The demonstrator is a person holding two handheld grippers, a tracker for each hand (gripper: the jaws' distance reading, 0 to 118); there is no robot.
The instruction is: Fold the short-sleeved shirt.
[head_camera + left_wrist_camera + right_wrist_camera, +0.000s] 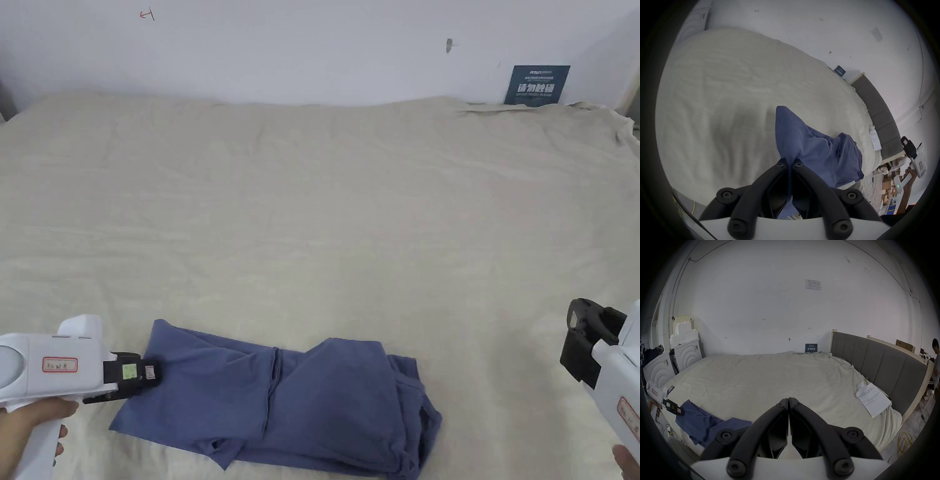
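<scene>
A blue short-sleeved shirt lies crumpled and partly doubled over at the near edge of the beige bed sheet. My left gripper is at the shirt's left edge. In the left gripper view the gripper is shut on the shirt, with blue cloth pinched between both jaws and running back between them. My right gripper is held off to the right, away from the shirt. In the right gripper view its jaws are pressed together with nothing in them, above the sheet, and the shirt lies to the lower left.
The bed takes up most of the head view, with a white wall behind it and a dark blue sign leaning there. A grey headboard runs along the right. A notebook and a white object lie beside it. A person stands far right.
</scene>
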